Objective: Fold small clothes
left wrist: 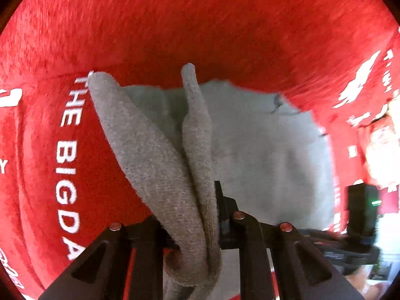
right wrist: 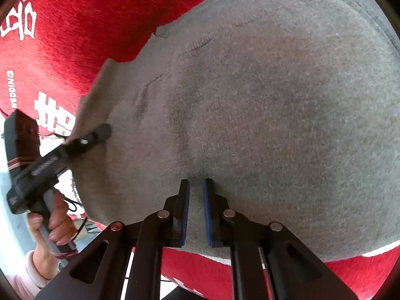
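Observation:
A small grey knit garment (right wrist: 275, 100) lies spread on a red cloth. In the right wrist view my right gripper (right wrist: 196, 187) stands at the garment's near edge, its blue pads (right wrist: 185, 212) close together with a ridge of grey fabric pinched between them. At the garment's left edge my left gripper (right wrist: 100, 131), held by a hand (right wrist: 55, 222), is shut on the fabric. In the left wrist view the left gripper (left wrist: 197, 212) grips a bunched fold of the grey garment (left wrist: 262, 150), which rises in two ridges and hides most of its fingers.
The red cloth (left wrist: 200, 25) with white lettering (left wrist: 66, 162) covers the surface all around the garment, and shows again as red cloth (right wrist: 87, 25) in the right wrist view. The right gripper's black body (left wrist: 362, 207) shows a green light. A pale sleeve (right wrist: 32, 272) is at the lower left.

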Motion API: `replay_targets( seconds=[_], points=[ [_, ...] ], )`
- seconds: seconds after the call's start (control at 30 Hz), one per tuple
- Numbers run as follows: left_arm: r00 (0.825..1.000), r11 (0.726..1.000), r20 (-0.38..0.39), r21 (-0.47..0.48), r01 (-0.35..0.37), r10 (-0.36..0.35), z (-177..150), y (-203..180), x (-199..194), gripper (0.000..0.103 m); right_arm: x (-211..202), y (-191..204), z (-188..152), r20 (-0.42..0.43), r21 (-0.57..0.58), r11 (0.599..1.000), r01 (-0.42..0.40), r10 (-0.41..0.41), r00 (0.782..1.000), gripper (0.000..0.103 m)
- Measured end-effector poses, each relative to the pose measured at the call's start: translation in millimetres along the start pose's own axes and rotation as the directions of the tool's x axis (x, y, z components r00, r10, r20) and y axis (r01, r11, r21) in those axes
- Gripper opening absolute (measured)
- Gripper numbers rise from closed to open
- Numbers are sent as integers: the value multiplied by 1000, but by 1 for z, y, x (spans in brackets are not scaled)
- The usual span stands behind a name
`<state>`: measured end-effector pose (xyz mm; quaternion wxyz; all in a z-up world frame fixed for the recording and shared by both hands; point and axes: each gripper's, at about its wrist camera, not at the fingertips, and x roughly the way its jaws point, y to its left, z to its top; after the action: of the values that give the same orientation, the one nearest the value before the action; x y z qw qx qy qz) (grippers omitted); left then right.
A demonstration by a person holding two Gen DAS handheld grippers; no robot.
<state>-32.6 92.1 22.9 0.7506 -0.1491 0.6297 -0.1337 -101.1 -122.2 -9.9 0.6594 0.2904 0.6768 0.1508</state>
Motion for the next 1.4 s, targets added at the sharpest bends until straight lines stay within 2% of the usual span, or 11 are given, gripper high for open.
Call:
replay_targets(
  seconds=[0.37,0.6,0.83,1.03,1.07,1.1,1.13,1.17,1.23,1.3,1.4],
  points=[
    [984,977,52,138,165,-173,33,-133,-16,16,-74,-58,7,115,89,989,-116,106,988,15],
    [996,951,-16,299,85,-84,32,-242,59,16,-115,-125,11,207,198,966,-169,128,970,15],
    [991,922,-118,388,-16,66,6,-278,130,17,-117,-186,3,218,312,913,-261,199,956,18],
    [994,907,-79,420,-34,73,0,-285,113,35,-119,-203,5,227,320,893,-315,251,941,18],
    [995,901,-60,432,-43,77,-1,-287,107,49,-119,-205,7,235,320,888,-330,263,936,19],
    [996,897,-24,438,-63,81,-1,-287,96,85,-119,-209,8,250,323,876,-359,286,925,23],
    [996,897,18,434,-86,87,0,-287,86,100,-121,-214,7,266,329,862,-386,308,914,40],
    [995,898,67,428,-98,77,-1,-283,71,100,-124,-219,8,297,339,835,-434,343,891,57],
    [990,905,121,410,-111,67,0,-275,50,100,-128,-226,9,336,344,792,-504,398,854,67],
    [987,923,136,363,-126,81,5,-257,34,100,-127,-234,14,358,355,740,-571,456,815,68],
    [993,959,81,261,-108,89,15,-218,28,100,-121,-234,26,332,360,718,-596,498,801,68]
  ],
)
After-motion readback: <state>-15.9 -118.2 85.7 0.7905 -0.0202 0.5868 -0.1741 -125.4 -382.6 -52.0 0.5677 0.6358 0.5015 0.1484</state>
